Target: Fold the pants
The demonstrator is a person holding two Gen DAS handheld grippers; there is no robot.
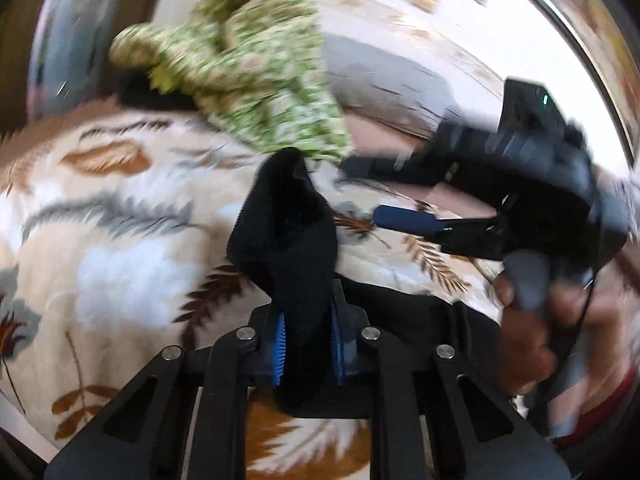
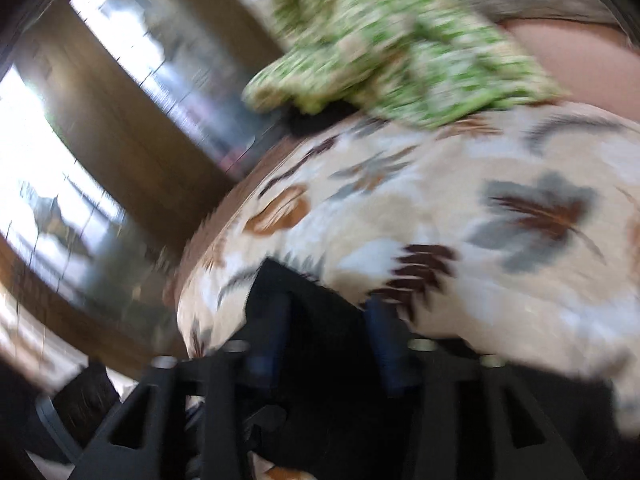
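Observation:
The black pants (image 1: 288, 224) are bunched up between the blue pads of my left gripper (image 1: 307, 344), which is shut on them above the leaf-patterned bed cover (image 1: 120, 240). My right gripper (image 1: 360, 192) shows at the right of the left wrist view, held by a hand; its jaws stand apart with nothing between them. In the blurred right wrist view, black cloth (image 2: 320, 344) lies between and in front of my right gripper (image 2: 328, 336), whose blue fingers (image 2: 384, 344) stand apart.
A crumpled green-and-white patterned cloth (image 1: 248, 60) lies at the far side of the bed; it also shows in the right wrist view (image 2: 400, 40). A grey cushion (image 1: 384, 76) lies behind it. Windows with dark wood frames (image 2: 140, 128) stand past the bed's edge.

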